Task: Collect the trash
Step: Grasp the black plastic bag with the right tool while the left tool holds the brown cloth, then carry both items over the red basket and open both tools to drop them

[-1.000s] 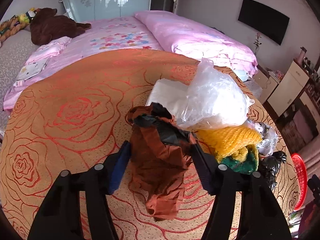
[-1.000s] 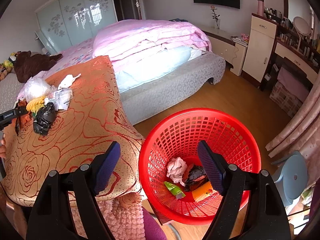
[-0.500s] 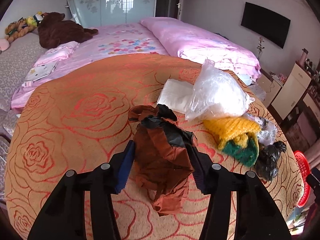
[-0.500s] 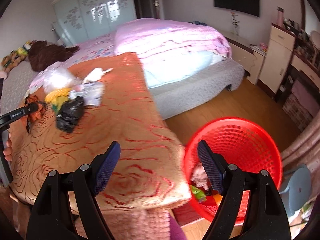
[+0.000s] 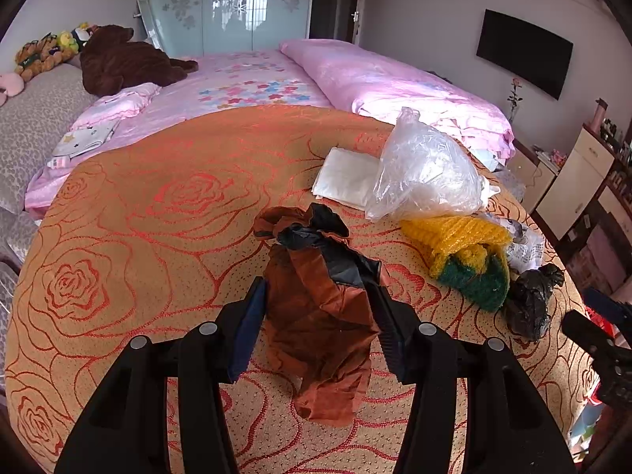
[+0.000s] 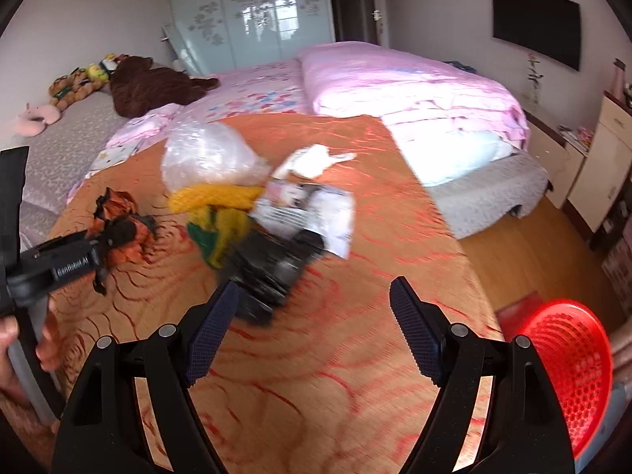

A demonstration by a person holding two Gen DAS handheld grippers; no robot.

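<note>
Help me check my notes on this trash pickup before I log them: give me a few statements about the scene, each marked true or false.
1. The left tongs straddle a crumpled brown wrapper. True.
2. The right tongs grip the black bag. False: they stand open and empty, the bag lying beyond them.
3. The clear plastic bag lies beside the yellow and green knit piece on the orange rose-patterned cover. True.
4. The red basket sits on the bed. False: it stands off the cover's edge, low at the right.
5. The brown wrapper is already in the basket. False: it is on the cover.
</note>
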